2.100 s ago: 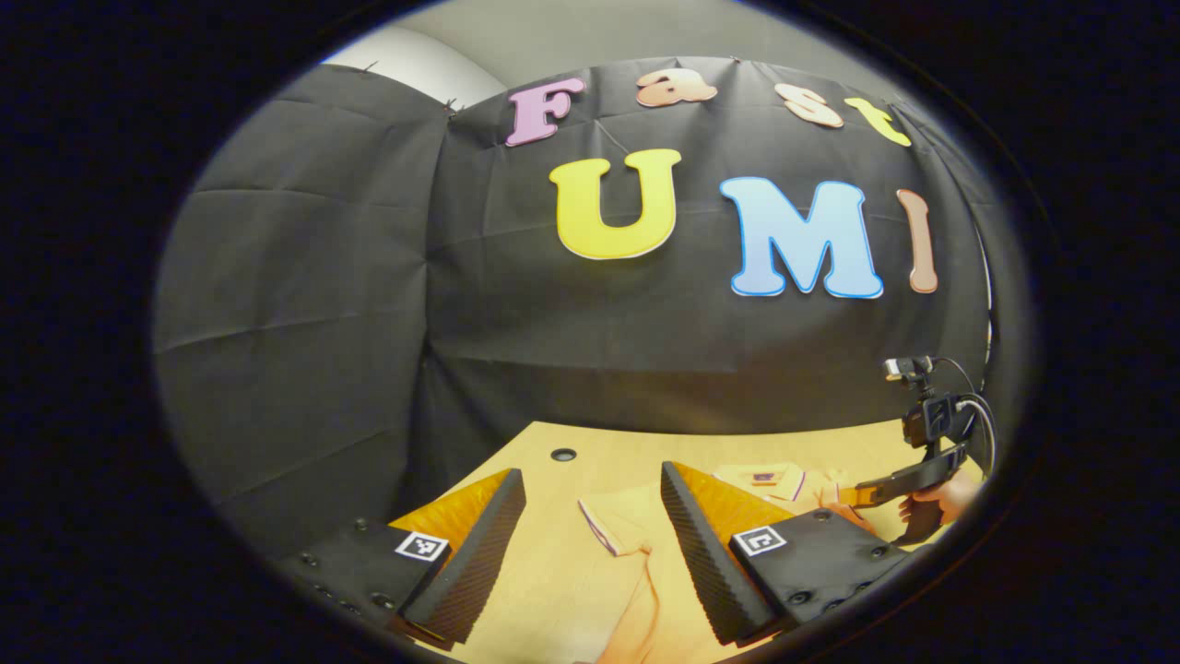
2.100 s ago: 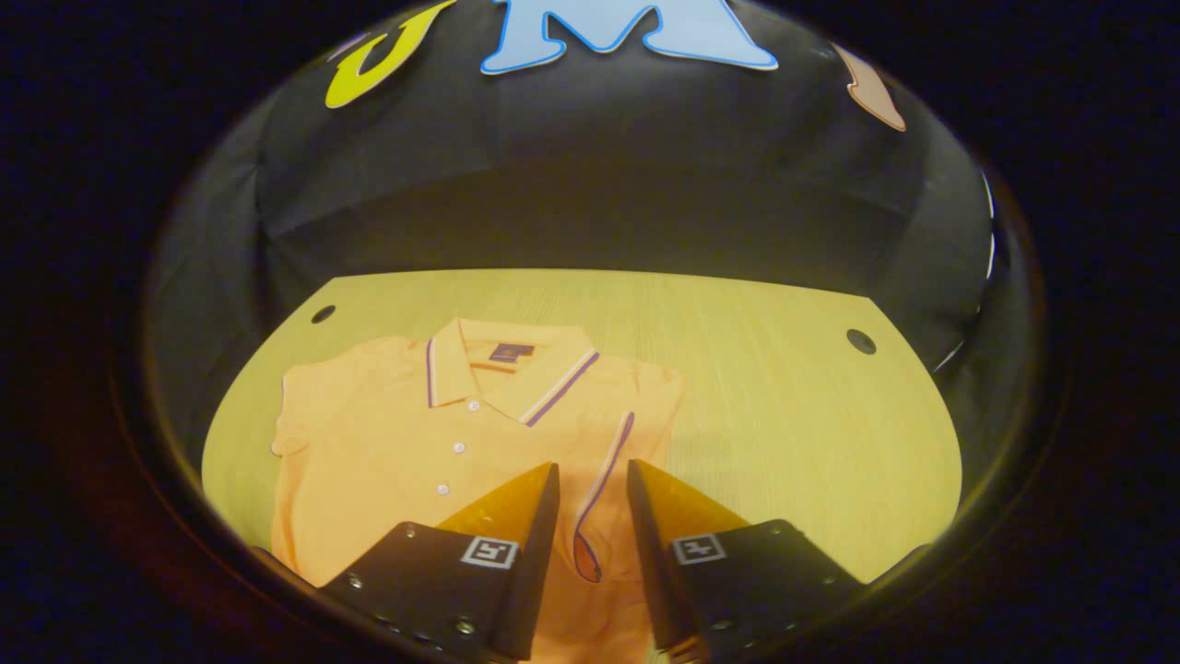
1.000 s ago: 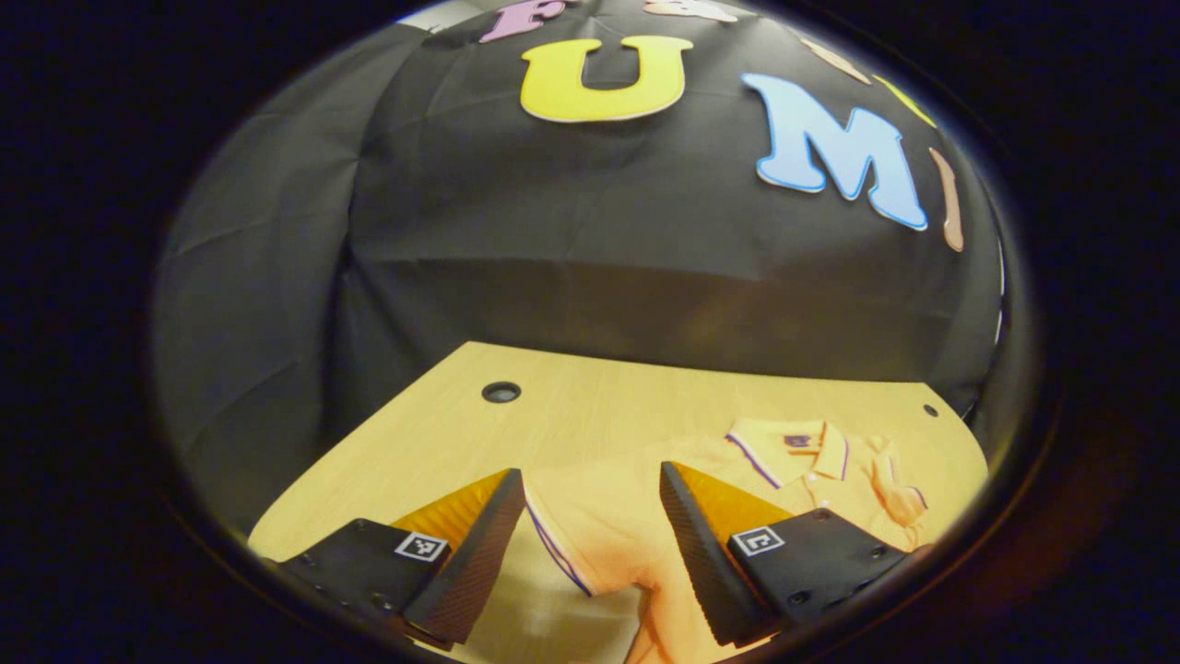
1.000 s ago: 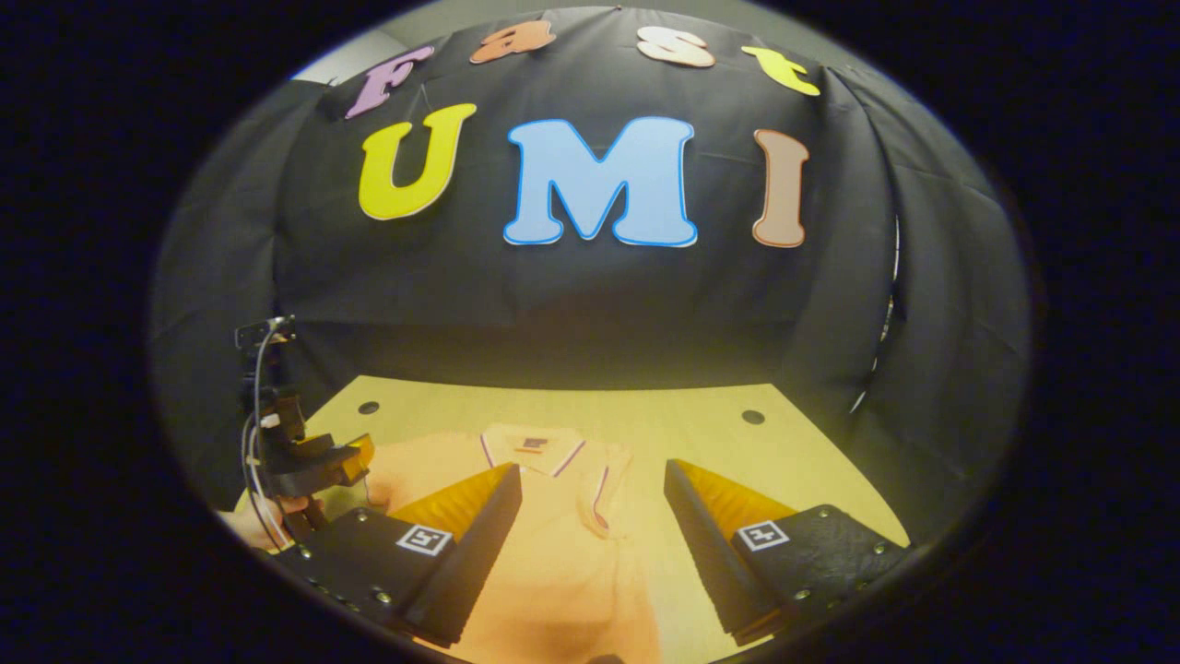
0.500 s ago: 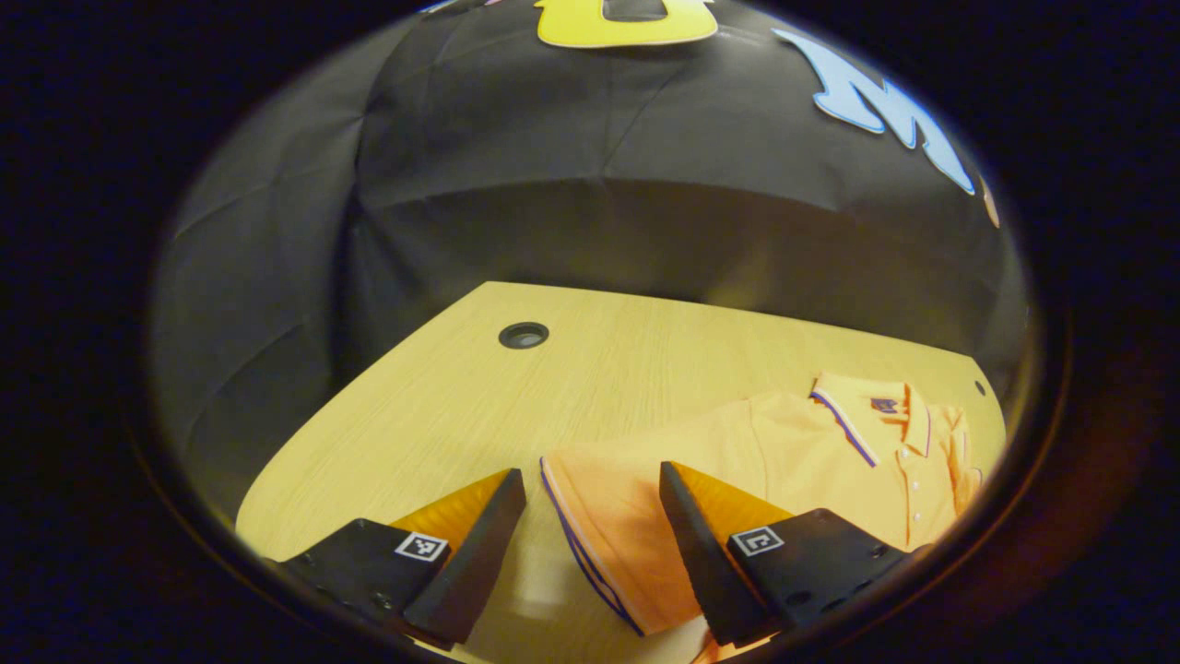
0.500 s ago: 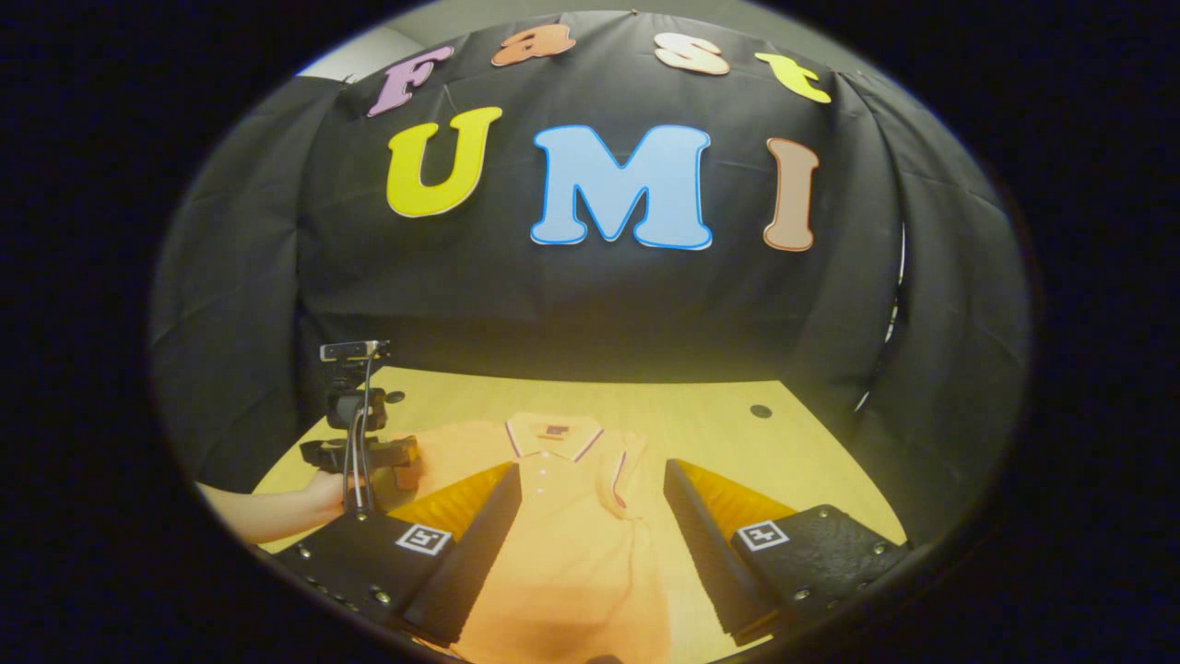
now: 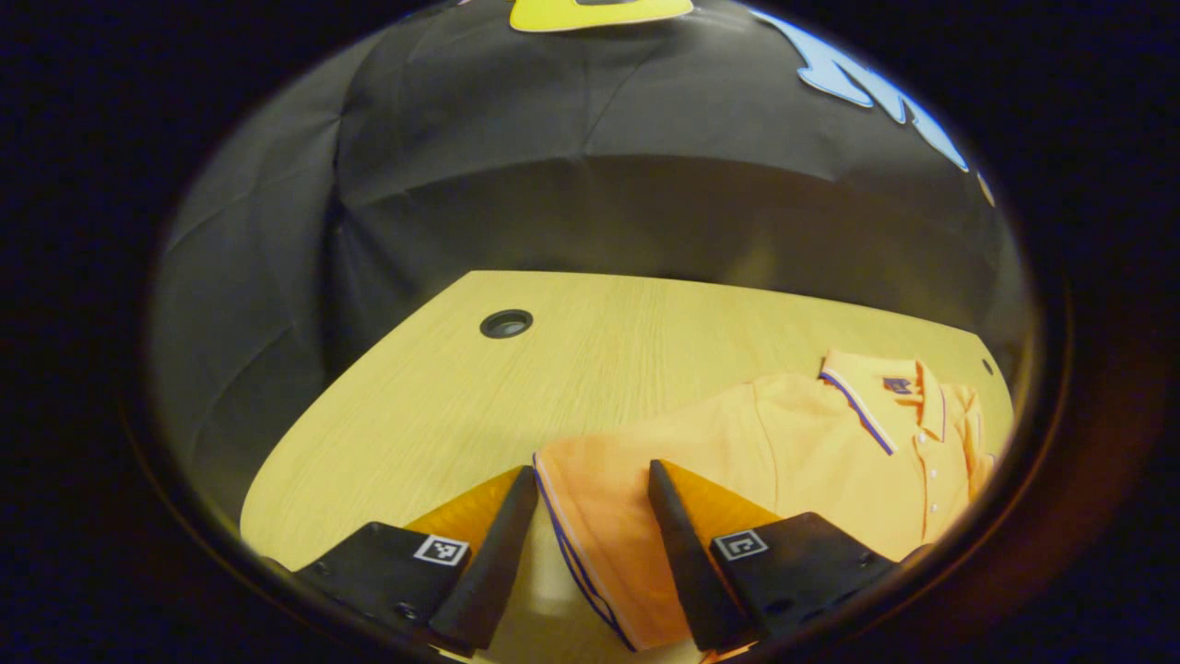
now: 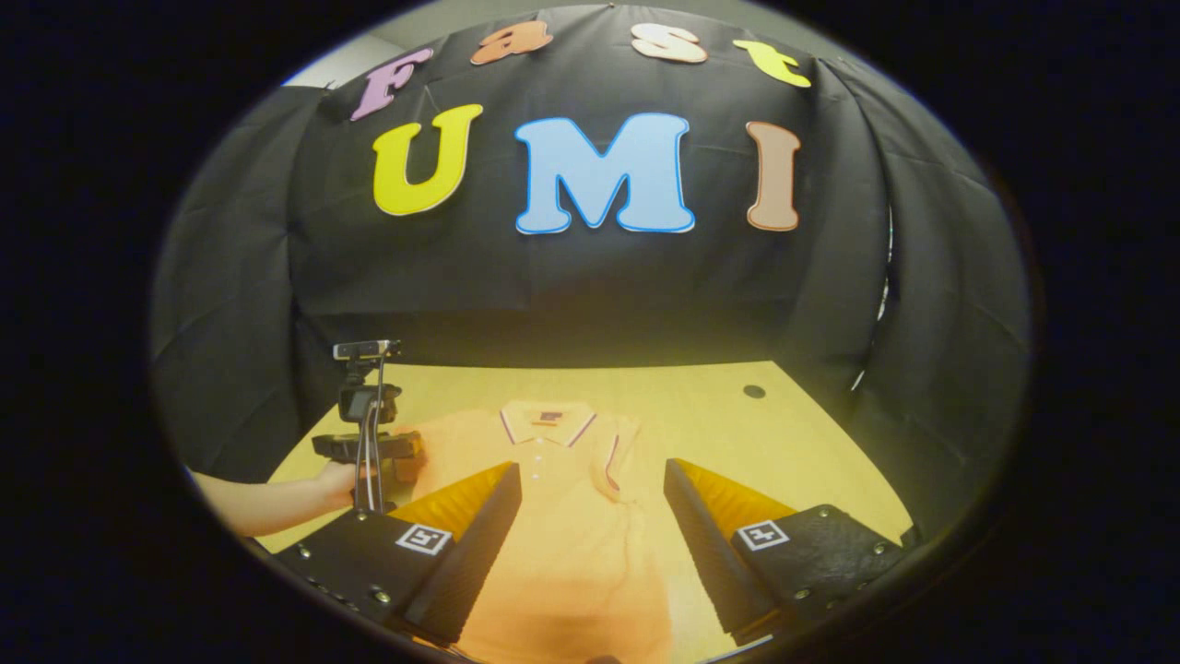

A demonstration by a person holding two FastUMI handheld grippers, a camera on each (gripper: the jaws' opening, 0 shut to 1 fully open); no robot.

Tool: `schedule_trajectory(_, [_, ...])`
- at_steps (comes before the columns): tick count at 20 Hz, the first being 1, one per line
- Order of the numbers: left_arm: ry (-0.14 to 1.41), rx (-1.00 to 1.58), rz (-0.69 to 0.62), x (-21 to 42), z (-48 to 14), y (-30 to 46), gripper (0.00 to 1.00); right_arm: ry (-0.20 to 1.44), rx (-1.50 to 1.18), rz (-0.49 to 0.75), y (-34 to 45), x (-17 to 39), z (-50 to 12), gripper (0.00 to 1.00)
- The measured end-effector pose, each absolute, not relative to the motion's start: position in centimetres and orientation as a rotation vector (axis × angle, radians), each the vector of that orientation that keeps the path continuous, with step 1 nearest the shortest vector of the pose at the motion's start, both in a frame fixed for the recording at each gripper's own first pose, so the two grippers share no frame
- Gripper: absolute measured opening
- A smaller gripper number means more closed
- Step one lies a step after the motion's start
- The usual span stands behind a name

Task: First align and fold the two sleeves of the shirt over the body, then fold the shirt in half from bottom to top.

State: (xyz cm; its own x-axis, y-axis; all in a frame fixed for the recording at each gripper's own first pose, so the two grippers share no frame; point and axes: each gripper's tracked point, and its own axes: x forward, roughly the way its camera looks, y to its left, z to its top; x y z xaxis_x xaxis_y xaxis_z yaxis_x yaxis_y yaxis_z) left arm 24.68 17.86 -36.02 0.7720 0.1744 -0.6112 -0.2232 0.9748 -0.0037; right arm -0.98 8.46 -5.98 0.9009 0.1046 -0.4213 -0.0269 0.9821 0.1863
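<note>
An orange polo shirt (image 7: pixel 811 443) with a purple-striped collar lies flat on the wooden table (image 7: pixel 415 406). Its left sleeve (image 7: pixel 599 516) spreads outward, and the striped cuff lies between the fingers of my left gripper (image 7: pixel 590 472), which is open and low over it. In the right gripper view the shirt (image 8: pixel 553 516) lies below my right gripper (image 8: pixel 590 468), which is open and holds nothing. The right sleeve (image 8: pixel 613 456) is folded over the body. A hand holds the left gripper (image 8: pixel 396 452) at the shirt's left side.
The table has a round cable hole (image 7: pixel 506 323) at its far left and another hole (image 8: pixel 754 391) at the far right. Black cloth walls close in the table at the back and sides. Bare wood (image 8: pixel 793 461) lies to the right of the shirt.
My right gripper let go of the right sleeve, opened and pulled back. My left gripper came down to the left sleeve cuff, and its fingers narrowed slightly around it.
</note>
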Motion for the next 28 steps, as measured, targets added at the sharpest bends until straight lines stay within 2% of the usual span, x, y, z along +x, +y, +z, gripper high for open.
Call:
schedule_trajectory(4, [0.654,-0.058,0.170,25.3,-35.9,16.5,0.32,0.452,0.188,0.071,8.3,-1.1,-6.3,0.96])
schedule_trajectory(5, [0.664,-0.037,0.169,25.3,-36.0,16.5,0.16,0.452,0.188,0.069,8.2,-1.2,-6.3,0.96])
schedule_trajectory(8, [0.669,-0.006,0.139,25.5,-35.8,16.1,0.07,0.456,0.193,0.055,7.2,-1.4,-6.7,0.96])
schedule_trajectory(13, [0.638,-0.032,0.147,25.6,-34.6,15.9,0.07,0.460,0.193,0.044,6.3,-1.5,-7.1,0.96])
schedule_trajectory(18, [0.558,-0.020,0.110,26.2,-30.5,14.0,0.06,0.457,0.183,0.052,6.4,-1.6,-7.2,0.96])
schedule_trajectory(23, [0.510,0.017,0.012,26.9,-27.9,9.7,0.06,0.462,0.190,0.030,6.7,-2.1,-7.2,0.96])
schedule_trajectory(28, [0.522,0.104,-0.103,27.2,-28.4,5.5,0.07,0.474,0.218,-0.018,7.7,-2.6,-8.1,0.96])
